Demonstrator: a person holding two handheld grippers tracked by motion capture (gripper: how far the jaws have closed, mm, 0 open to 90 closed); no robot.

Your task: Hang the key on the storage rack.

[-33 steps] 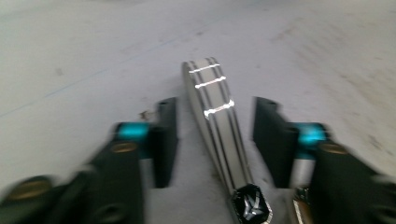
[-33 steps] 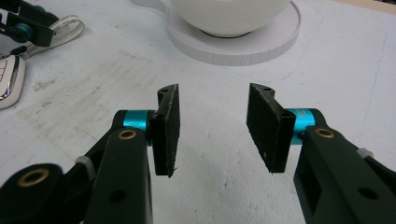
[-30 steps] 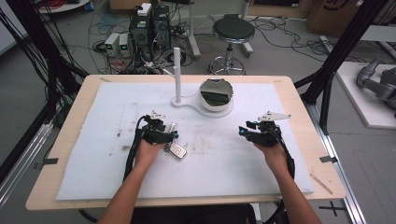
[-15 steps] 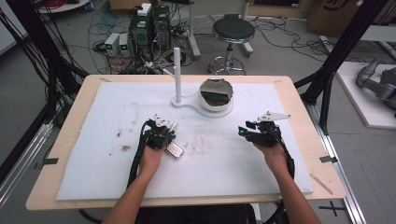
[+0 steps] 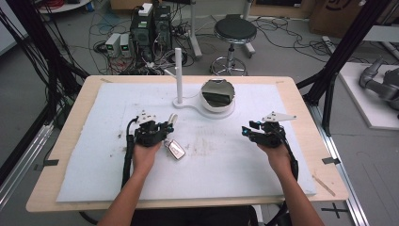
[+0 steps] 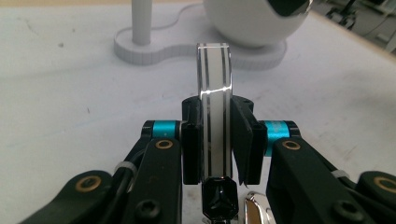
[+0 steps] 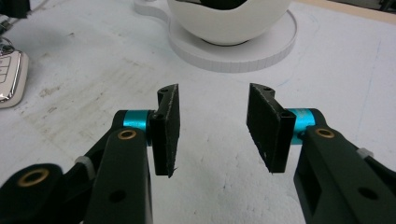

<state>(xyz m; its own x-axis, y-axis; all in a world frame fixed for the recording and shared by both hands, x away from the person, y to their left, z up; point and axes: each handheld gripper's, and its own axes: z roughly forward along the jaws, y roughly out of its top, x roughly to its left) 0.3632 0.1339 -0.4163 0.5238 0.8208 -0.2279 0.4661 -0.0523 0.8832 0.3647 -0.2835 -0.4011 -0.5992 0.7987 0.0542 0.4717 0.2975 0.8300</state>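
Left gripper: the left gripper (image 5: 162, 129) is over the left half of the white foam mat (image 5: 235, 188), its jaws clamped tight on a thin white piece with chrome lines (image 6: 214, 93).
Held piece: it stands on edge between the pads, gripped by its flat faces, and its free end sticks out toward the stand. Squeezing the broad sides probably keeps so thin a thing from twisting or slipping.
Key fob: a white key fob with a chrome rim (image 5: 175, 149) lies flat on the mat just beside the left gripper, on the person's side. Whether it is joined to the held piece I cannot tell.
Stand: a white plastic stand with an upright post and side peg (image 5: 179, 70) sits at the far middle of the mat. The peg looks meant for hanging something.
Bowl: a round white bowl with a dark inside (image 5: 217, 94) shares the stand's base, to the right of the post.
Right gripper: the right gripper (image 7: 214, 126) hovers over bare mat, well apart from the fob. Its jaws are parted around nothing, apparently waiting in reserve.
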